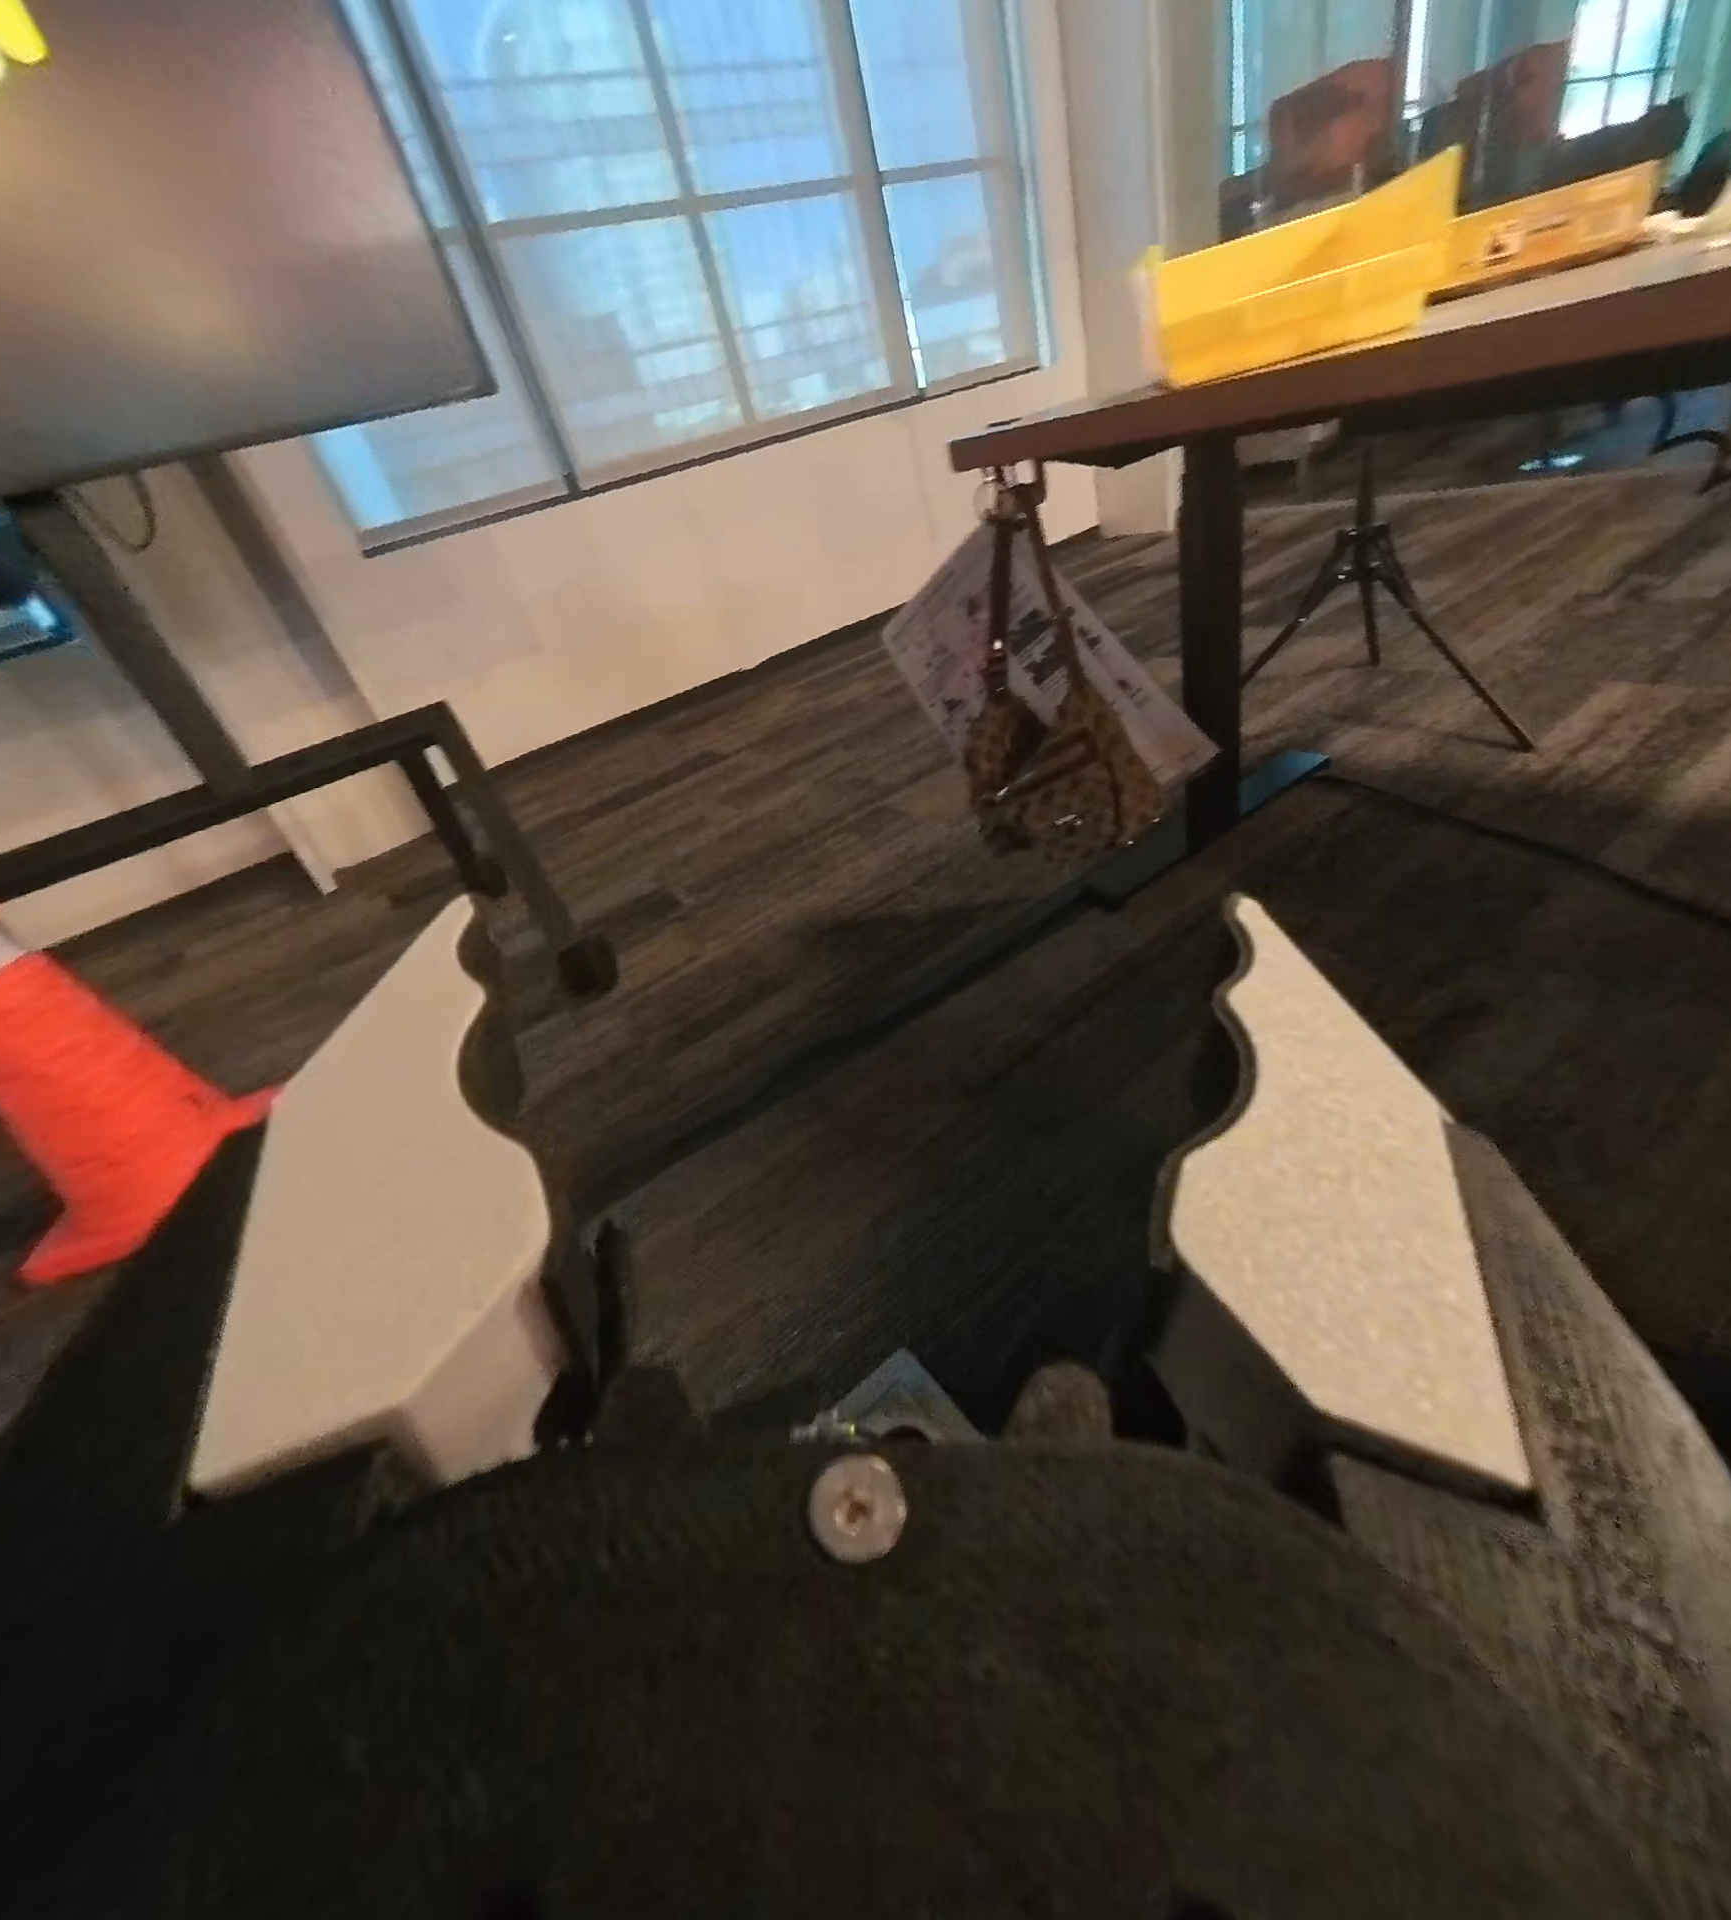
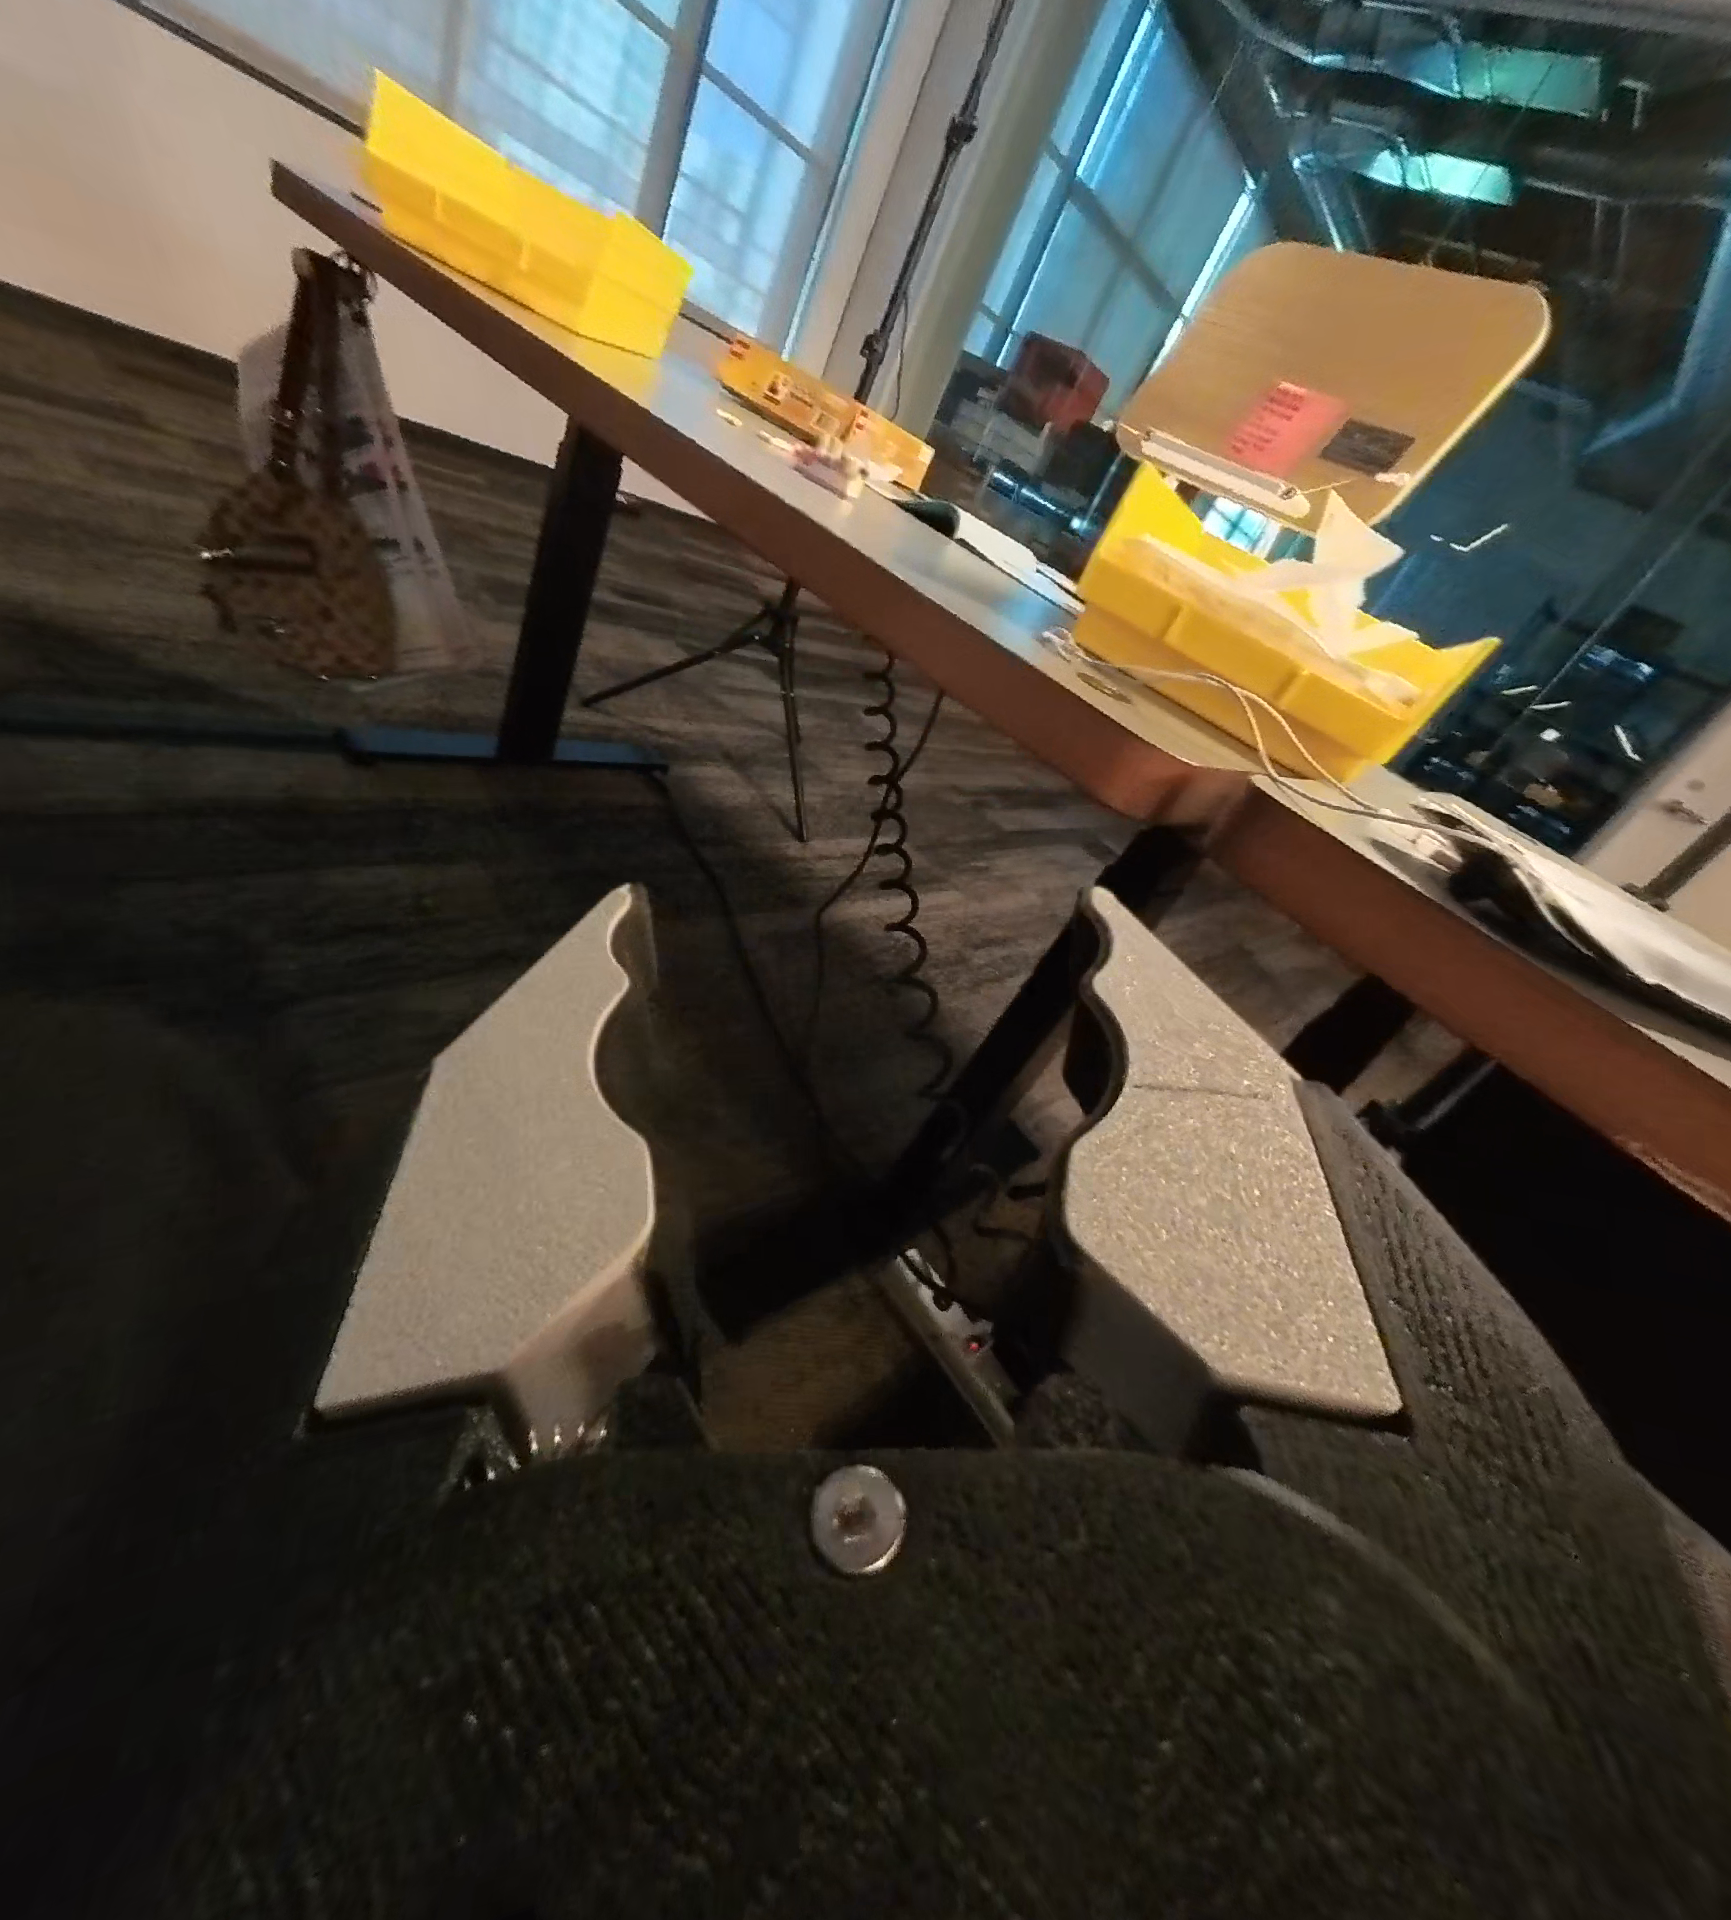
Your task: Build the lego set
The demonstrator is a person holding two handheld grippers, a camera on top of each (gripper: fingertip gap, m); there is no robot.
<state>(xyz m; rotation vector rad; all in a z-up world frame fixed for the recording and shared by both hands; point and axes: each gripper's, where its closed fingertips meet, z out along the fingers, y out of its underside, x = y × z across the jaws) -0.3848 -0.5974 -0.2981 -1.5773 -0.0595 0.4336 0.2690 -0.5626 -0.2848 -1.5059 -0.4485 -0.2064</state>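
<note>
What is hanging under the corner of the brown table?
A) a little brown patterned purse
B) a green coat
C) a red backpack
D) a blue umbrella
A: a small brown patterned purse hangs by its strap from the corner of the table, with a white printed sheet behind it.

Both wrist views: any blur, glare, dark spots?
Left wrist view: motion smear on the orange cone and hanging bag; windows bright. Right wrist view: tilted, floor in deep shadow, near yellow bin fairly crisp.
</note>
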